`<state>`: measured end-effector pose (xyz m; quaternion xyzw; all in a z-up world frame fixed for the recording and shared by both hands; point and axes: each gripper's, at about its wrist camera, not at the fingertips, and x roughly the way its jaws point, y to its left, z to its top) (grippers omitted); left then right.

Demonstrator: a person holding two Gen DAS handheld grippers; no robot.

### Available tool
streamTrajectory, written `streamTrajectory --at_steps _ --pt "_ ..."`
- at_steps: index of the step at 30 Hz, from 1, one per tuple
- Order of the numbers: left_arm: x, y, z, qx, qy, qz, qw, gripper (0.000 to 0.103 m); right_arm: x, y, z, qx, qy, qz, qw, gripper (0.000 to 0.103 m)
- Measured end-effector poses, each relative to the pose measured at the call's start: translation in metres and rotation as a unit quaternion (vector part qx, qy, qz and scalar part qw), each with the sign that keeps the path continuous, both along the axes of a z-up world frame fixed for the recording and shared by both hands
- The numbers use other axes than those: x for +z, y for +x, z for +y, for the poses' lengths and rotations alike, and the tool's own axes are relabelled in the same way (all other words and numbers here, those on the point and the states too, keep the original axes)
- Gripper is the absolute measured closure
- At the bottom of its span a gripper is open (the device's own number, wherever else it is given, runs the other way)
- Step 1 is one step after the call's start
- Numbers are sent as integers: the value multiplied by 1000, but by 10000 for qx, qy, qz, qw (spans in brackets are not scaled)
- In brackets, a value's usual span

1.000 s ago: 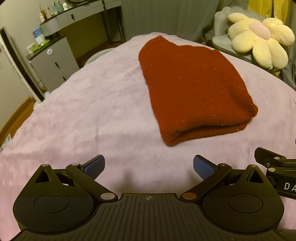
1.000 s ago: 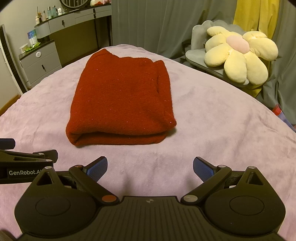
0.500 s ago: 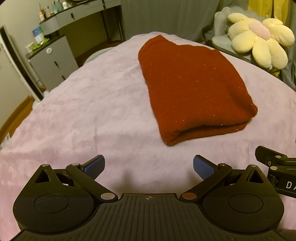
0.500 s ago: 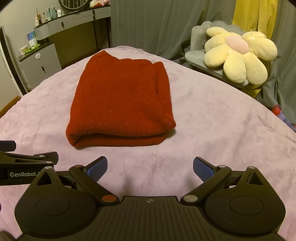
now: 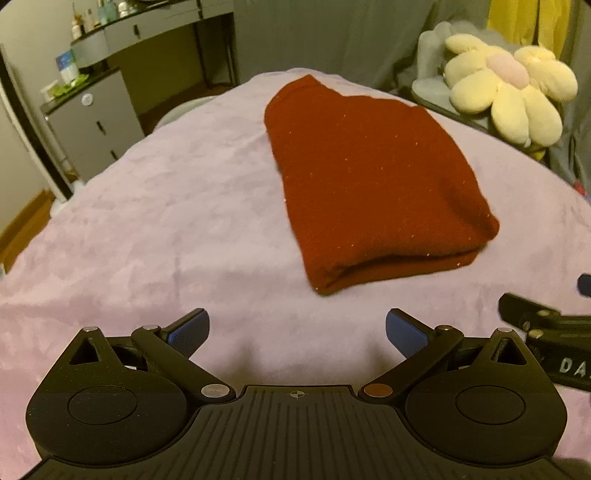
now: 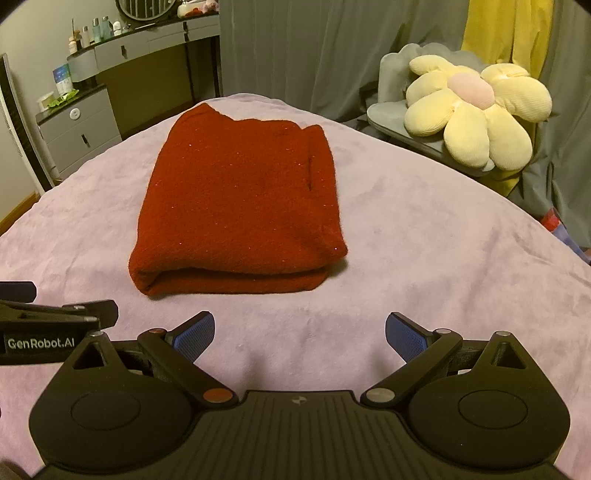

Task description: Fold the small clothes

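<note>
Red garment folded; fold appears complete.
Sweater (image 6: 240, 206) lies doubled on the bed cover (image 6: 424, 258); left gripper (image 5: 297, 332) and right gripper (image 6: 299, 332) wide apart, holding nothing.

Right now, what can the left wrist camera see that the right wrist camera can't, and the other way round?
Only the left wrist view shows the left gripper with its open jaws up close, and the garment's left side edge. Only the right wrist view shows the right gripper, also open, the round mirror on the dresser, and a lengthwise crease near the garment's right edge. Both show the folded red garment lying on the lilac bedspread, untouched by either gripper, and the flower-shaped cushion on a grey chair.
</note>
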<state>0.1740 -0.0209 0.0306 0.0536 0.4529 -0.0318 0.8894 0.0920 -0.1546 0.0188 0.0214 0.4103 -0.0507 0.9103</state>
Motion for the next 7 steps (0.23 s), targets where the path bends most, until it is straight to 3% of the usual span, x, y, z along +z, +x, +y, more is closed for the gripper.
streamTrajectory --at_steps 7 --pt "-3 1 -2 -13 151 40 9999 0 0 0 0 -18 -5 -19 10000 4"
